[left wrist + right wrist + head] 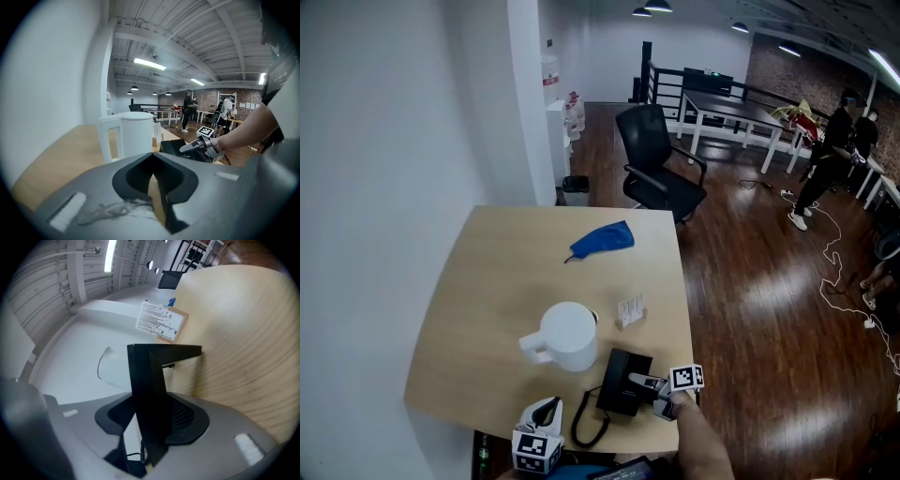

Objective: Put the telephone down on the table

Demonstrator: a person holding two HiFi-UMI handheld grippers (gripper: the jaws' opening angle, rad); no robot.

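Phone (617, 398) lies on the tabletop (487, 281). The right tool (636, 379) sits slack around it, and the left tool (546, 409) is closed and empty. Next, probably back straight out.

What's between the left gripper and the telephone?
Only the telephone's coiled black cord, lying on the table beside the left gripper; head view shows it.

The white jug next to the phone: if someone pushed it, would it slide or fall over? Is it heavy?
The white jug looks broad-based, so it would probably slide on the smooth table rather than tip. A push near its side handle might swivel it. Its lid is shut, so whether it is full and heavy can't be told.
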